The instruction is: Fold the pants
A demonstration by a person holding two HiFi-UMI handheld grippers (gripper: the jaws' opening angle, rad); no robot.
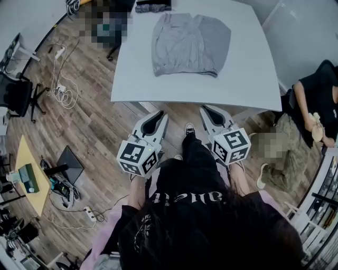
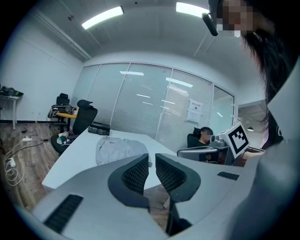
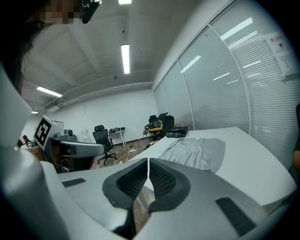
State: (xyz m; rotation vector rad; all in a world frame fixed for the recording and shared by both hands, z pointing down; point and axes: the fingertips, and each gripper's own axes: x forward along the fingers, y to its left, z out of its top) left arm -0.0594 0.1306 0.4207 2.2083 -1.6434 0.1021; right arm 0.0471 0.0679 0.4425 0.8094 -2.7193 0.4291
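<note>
The grey pants (image 1: 185, 45) lie flat on the far half of the white table (image 1: 248, 79), one half laid over the other. They also show in the left gripper view (image 2: 119, 150) and the right gripper view (image 3: 197, 150). Both grippers hang over the wooden floor, short of the table's near edge and apart from the pants. My left gripper (image 1: 160, 113) (image 2: 152, 157) has its jaws nearly together with only a thin slit and nothing in it. My right gripper (image 1: 205, 107) (image 3: 148, 161) is shut and empty.
A person (image 1: 317, 100) sits at the table's right corner. A dark bundle (image 1: 153, 6) lies at the table's far edge. An office chair (image 1: 18, 95), loose cables (image 1: 63, 92) and a small yellow table (image 1: 29, 169) stand on the floor at the left.
</note>
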